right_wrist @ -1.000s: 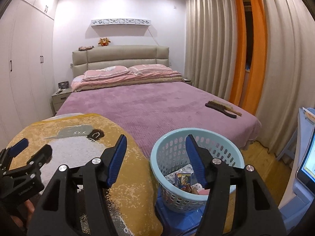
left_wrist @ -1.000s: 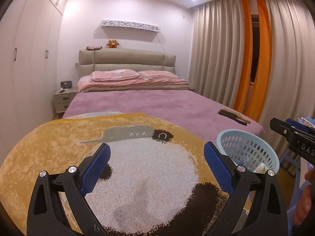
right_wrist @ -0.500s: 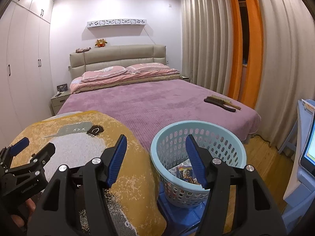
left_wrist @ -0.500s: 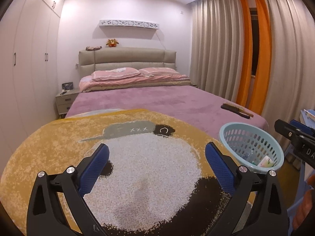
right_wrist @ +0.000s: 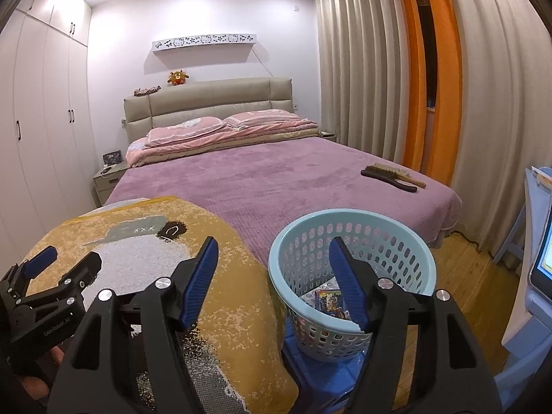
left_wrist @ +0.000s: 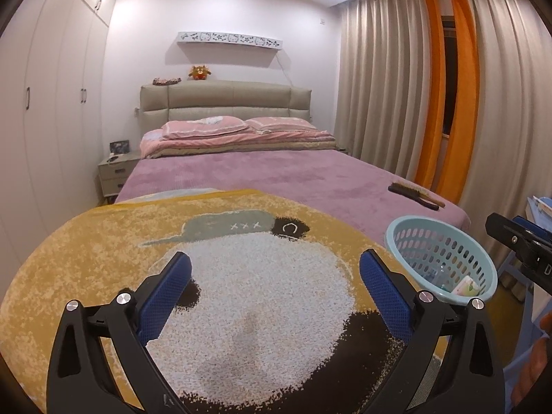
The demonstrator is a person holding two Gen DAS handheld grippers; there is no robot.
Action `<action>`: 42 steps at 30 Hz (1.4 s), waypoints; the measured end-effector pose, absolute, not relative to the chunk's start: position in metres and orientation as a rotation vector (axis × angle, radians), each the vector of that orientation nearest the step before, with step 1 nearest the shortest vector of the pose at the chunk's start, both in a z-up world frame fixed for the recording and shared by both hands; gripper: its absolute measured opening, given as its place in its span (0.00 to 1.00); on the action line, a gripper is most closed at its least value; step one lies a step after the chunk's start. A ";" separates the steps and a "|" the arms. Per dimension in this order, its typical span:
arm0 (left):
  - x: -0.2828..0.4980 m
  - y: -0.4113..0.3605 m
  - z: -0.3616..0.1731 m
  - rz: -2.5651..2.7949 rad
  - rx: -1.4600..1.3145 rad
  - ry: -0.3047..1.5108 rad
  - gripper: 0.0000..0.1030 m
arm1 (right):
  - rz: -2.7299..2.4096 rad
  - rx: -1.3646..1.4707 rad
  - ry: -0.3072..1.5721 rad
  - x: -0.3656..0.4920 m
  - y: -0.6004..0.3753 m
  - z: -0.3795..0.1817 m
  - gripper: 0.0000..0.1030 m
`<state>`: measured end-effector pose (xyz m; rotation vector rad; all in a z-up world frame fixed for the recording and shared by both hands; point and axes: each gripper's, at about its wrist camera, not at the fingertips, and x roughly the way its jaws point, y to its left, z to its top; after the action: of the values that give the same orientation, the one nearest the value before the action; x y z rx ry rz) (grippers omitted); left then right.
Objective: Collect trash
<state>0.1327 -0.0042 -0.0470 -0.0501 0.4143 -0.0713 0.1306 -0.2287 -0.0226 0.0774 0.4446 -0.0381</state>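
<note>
A light blue perforated basket (right_wrist: 352, 241) stands on a blue stool at the foot of the bed; it also shows in the left wrist view (left_wrist: 438, 252). Several pieces of trash (right_wrist: 326, 298) lie inside it, including a white-green packet (left_wrist: 465, 284). My left gripper (left_wrist: 274, 269) is open and empty above a round yellow rug with a cartoon face (left_wrist: 241, 276) on the bed. My right gripper (right_wrist: 272, 252) is open and empty, its right finger over the basket's near rim. The left gripper also appears at the lower left of the right wrist view (right_wrist: 51, 276).
The bed has a purple cover (right_wrist: 293, 172), with two hairbrushes (right_wrist: 393, 174) near its right edge. Pink pillows and a folded blanket lie at the headboard. A nightstand (left_wrist: 115, 172), white wardrobes at left, curtains at right and a blue table (right_wrist: 538, 227) surround the bed.
Both views have risen and pulled back slightly, so the basket sits lower and nearer in view. Both grippers stay open and empty.
</note>
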 end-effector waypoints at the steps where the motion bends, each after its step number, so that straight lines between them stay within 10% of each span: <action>1: 0.133 -0.004 -0.047 -0.072 -0.052 0.417 0.92 | -0.037 0.079 0.446 0.130 -0.229 -0.023 0.62; 42: 0.133 -0.003 -0.046 -0.069 -0.065 0.423 0.92 | -0.036 0.098 0.457 0.135 -0.235 -0.028 0.62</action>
<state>0.1325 -0.0033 -0.0463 -0.0647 0.4225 -0.0691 0.1353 -0.2355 -0.0279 0.0980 0.4565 -0.0355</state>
